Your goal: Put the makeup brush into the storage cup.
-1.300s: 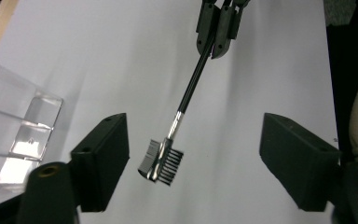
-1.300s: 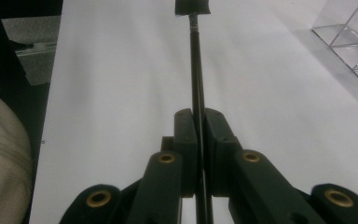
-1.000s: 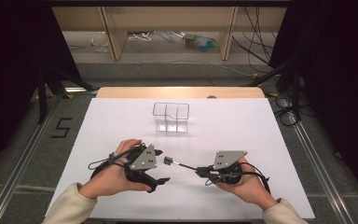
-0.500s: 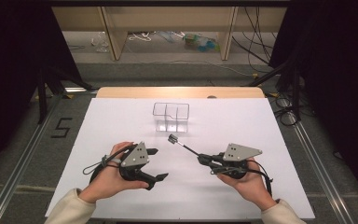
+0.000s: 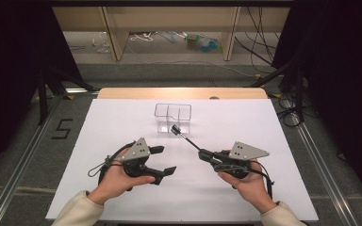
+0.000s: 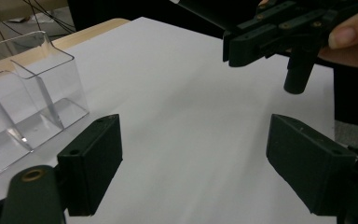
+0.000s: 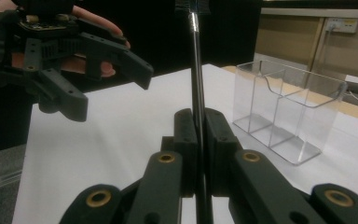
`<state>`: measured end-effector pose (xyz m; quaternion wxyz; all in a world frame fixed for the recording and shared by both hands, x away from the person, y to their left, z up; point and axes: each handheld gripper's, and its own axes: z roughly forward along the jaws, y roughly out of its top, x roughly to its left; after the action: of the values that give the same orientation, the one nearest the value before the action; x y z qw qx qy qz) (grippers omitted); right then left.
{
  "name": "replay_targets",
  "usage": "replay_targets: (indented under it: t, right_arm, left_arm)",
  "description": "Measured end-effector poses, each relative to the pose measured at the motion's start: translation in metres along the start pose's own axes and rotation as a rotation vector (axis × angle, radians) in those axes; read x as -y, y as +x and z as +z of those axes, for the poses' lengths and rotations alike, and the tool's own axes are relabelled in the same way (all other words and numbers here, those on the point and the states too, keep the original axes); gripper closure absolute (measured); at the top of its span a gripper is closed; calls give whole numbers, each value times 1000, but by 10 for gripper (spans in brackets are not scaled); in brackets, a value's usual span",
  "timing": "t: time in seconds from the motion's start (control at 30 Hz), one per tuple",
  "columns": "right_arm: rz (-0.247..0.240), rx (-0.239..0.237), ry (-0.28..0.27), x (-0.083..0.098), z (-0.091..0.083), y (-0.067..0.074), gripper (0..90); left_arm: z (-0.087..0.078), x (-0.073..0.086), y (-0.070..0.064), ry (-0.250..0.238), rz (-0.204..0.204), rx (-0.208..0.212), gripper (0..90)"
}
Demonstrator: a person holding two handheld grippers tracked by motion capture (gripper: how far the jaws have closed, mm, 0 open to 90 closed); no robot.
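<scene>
A thin black brush (image 5: 187, 139) with a silver collar and a small dark head is clamped in my right gripper (image 5: 203, 154), which is shut on its handle. The handle points up and away toward a clear two-compartment box (image 5: 172, 117), and its head hangs just in front of the box. In the right gripper view the handle (image 7: 196, 70) rises from between the closed jaws, with the box (image 7: 284, 112) to the right. My left gripper (image 5: 164, 160) is held open with nothing in it above the white table, left of the brush. Its own view shows the box (image 6: 28, 93) at the left.
The white table top (image 5: 122, 122) has a wooden strip along its far edge. Past it are floor, cables and shelf legs. The right gripper (image 6: 279, 28) hangs at the top right of the left gripper view. The left gripper (image 7: 60, 51) sits at the upper left of the right gripper view.
The brush head was beside the left gripper a second ago. The right gripper has since swung it up toward the clear box and shifted right. The left gripper's jaws have spread open.
</scene>
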<state>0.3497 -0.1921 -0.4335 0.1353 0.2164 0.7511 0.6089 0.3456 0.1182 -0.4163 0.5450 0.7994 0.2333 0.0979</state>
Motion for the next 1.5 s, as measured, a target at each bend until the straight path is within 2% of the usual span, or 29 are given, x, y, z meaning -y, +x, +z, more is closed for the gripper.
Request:
replay_targets:
  t: [0.03, 0.07, 0.13, 0.17, 0.2, 0.27, 0.33, 0.37, 0.4, 0.43, 0.47, 0.57, 0.67, 0.7, 0.8, 0.83, 0.9, 1.0, 1.07, 1.2, 1.4, 1.47, 1.5]
  right_arm:
    - [5, -11, -18, 0, 2, 1, 853]
    - [-20, 6, -14, -1, 2, 1, 853]
    - [-9, -12, 7, -2, 3, 4, 853]
    - [-12, -4, 21, -2, 2, 4, 853]
    - [-39, -1, 1, -2, 4, 4, 853]
    - [-16, -9, 7, -2, 4, 6, 853]
    - [-20, -14, 6, -3, 4, 6, 853]
    - [-24, -5, 1, -3, 4, 7, 853]
    - [-44, 1, -14, -3, 5, 6, 853]
    - [-34, 12, -35, -2, 7, 8, 853]
    - [-42, 3, -12, -3, 5, 8, 853]
    - [-50, -18, -29, -3, 7, 8, 853]
    - [-47, -4, -23, -3, 7, 10, 853]
    - [-45, 0, -28, -3, 8, 11, 853]
    - [-53, -13, -27, -3, 8, 11, 853]
    - [-53, -13, -27, -3, 8, 11, 853]
    - [-55, -8, -12, -4, 7, 11, 853]
    - [-60, -1, -25, -4, 7, 11, 853]
    - [-61, -1, -17, -4, 7, 11, 853]
    - [-59, -4, -15, -4, 7, 12, 853]
    - [-63, -3, -22, -4, 9, 14, 853]
    - [-72, -5, -19, -4, 10, 14, 853]
    - [-73, -4, -21, -4, 10, 14, 853]
  left_arm:
    - [1, 0, -1, -2, -16, -1, 185]
    - [3, 0, -1, -11, -10, 10, 185]
    - [5, 0, -3, -15, -30, 6, 185]
    - [6, 0, -3, -19, -32, 13, 185]
    - [7, -1, -2, -22, -27, 20, 185]
    - [9, -2, -5, -31, -55, 21, 187]
    - [10, -3, -5, -38, -36, 28, 192]
    - [11, -4, -6, -45, -63, 24, 195]
    - [11, -5, -7, -54, -71, 25, 195]
    - [12, -6, -7, -58, -74, 28, 195]
    - [12, -7, -5, -66, -54, 32, 197]
    - [15, -9, -5, -95, -66, 27, 210]
    - [16, -12, -5, -122, -67, 25, 236]
    - [18, -12, -6, -128, -80, 27, 243]
    - [20, -14, -6, -149, -68, 35, 262]
    - [21, -14, -6, -154, -88, 33, 263]
    - [23, -15, -6, -161, -95, 37, 267]
    - [24, -16, -5, -173, -109, 38, 276]
    - [25, -15, -5, -187, -143, 38, 280]
    - [25, -16, -3, -189, -141, 41, 289]
    - [27, -17, -2, -217, -167, 57, 320]
    - [27, -19, -1, -226, -151, 64, 323]
    - [28, -19, -2, -229, -160, 64, 327]
